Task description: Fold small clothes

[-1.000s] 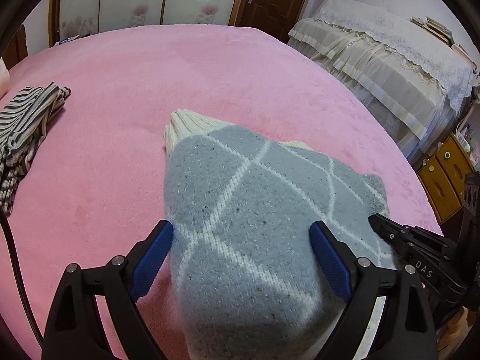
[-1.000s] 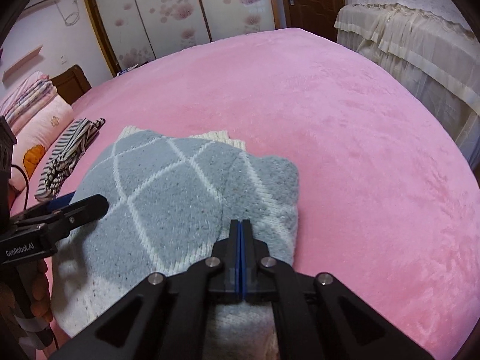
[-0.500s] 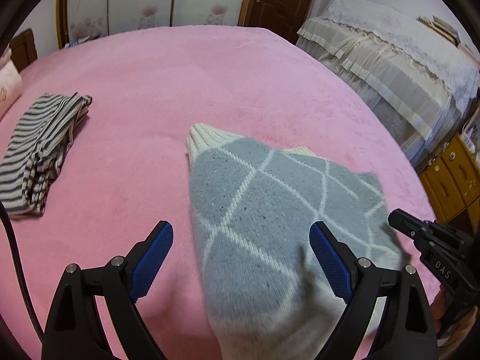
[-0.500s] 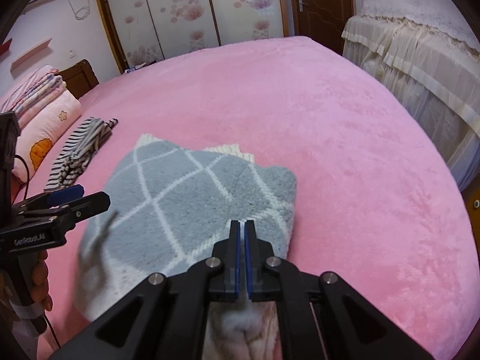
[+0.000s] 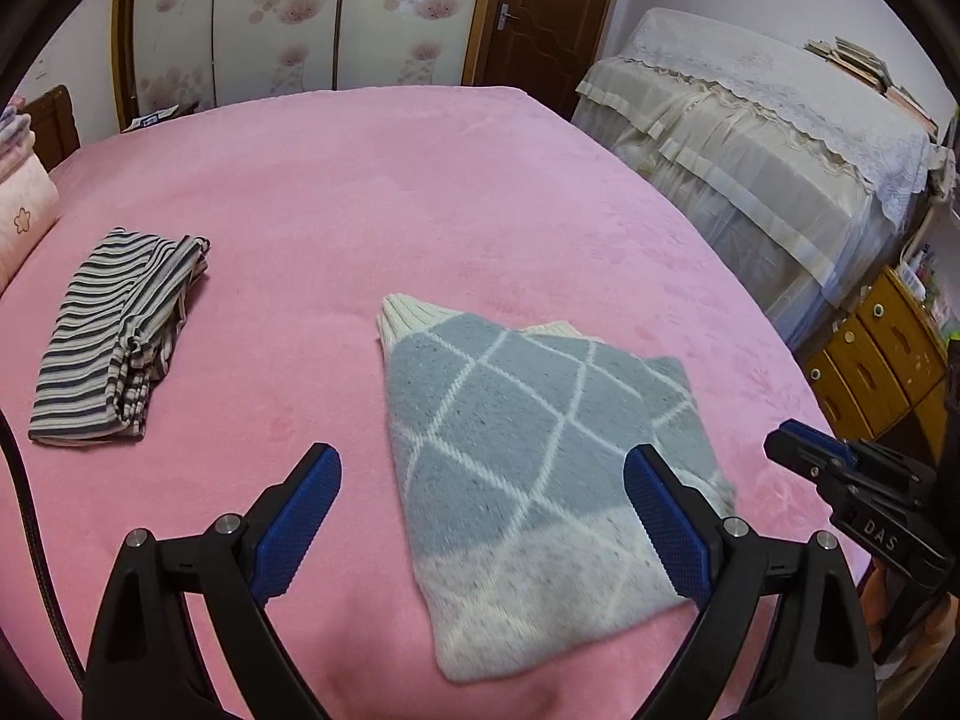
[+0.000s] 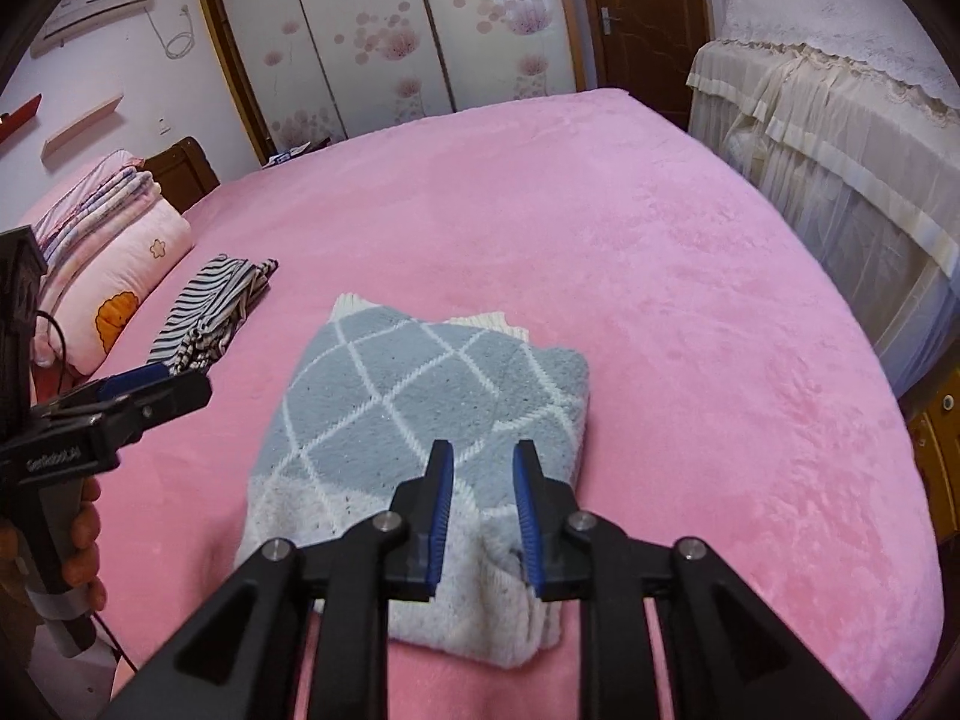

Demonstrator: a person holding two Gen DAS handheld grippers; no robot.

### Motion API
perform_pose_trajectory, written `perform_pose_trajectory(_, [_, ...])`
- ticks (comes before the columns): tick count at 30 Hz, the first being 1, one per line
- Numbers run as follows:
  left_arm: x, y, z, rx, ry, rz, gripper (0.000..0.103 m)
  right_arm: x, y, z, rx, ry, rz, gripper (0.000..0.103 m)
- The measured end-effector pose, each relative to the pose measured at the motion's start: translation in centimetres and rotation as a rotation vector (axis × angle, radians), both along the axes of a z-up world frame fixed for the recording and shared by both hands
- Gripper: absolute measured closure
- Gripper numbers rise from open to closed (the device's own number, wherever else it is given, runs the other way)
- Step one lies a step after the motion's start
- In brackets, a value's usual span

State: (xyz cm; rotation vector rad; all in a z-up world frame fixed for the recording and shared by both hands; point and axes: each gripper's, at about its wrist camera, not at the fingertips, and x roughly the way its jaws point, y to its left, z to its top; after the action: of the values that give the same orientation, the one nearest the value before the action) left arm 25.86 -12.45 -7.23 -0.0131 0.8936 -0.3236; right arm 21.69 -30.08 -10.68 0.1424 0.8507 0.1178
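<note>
Grey diamond-knit sweater (image 5: 528, 456), folded flat mid-bed (image 5: 420, 192) for stacking; striped garment (image 5: 114, 342) folded far left; left tool (image 5: 480, 522) spread empty; right tool (image 6: 480, 504) opening, nothing pinched.

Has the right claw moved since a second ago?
Yes. The right claw has lifted up and back from the sweater: more pink bed shows around it now. Its jaws, shut before, are opening, with nothing clamped between them.
</note>
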Motion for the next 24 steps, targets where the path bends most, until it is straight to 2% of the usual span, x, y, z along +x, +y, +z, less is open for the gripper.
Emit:
perform_pose_trajectory(3, [-0.8,0.2,0.3,-0.007,0.01,0.005,0.008,-0.8,-0.2,0.4,0.009,-0.003,0.008,0.078])
perform_pose_trajectory(5, [-1.0,0.8,0.0,-0.019,0.024,0.033,0.008,-1.3,-0.3,0.3,0.009,0.004,0.02,0.07])
perform_pose_trajectory(6, [-1.0,1.1,-0.3,-0.026,0.035,0.043,0.008,-1.6,-0.4,0.1,0.008,0.019,0.027,0.065])
perform_pose_trajectory(8, [-0.8,1.7,-1.3,-0.023,0.064,0.064,0.008,-1.8,-0.6,-0.3,0.016,0.05,0.032,0.044])
perform_pose_trajectory(9, [-0.7,1.8,-1.9,-0.016,0.082,0.067,0.008,-1.9,-0.9,-0.6,0.026,0.059,0.032,0.04])
perform_pose_trajectory(12, [-0.5,2.2,-4.1,-0.005,0.132,0.064,0.008,-2.1,-1.5,-1.6,0.024,0.072,0.032,0.037])
perform_pose_trajectory(15, [-0.3,2.3,-6.4,0.02,0.165,0.051,0.008,-2.0,-2.4,-3.0,0.077,0.099,0.024,0.037])
perform_pose_trajectory(18, [0.3,3.0,-8.6,-0.074,0.233,0.033,0.008,-1.3,-3.6,-5.2,0.175,0.154,0.025,0.037])
perform_pose_trajectory(21, [1.1,3.7,-10.8,-0.229,0.312,0.013,0.008,-0.4,-4.9,-7.7,0.283,0.201,0.009,0.037])
perform_pose_trajectory(24, [1.8,3.9,-12.5,-0.329,0.349,-0.009,0.008,0.6,-6.4,-10.1,0.438,0.239,0.007,0.037])
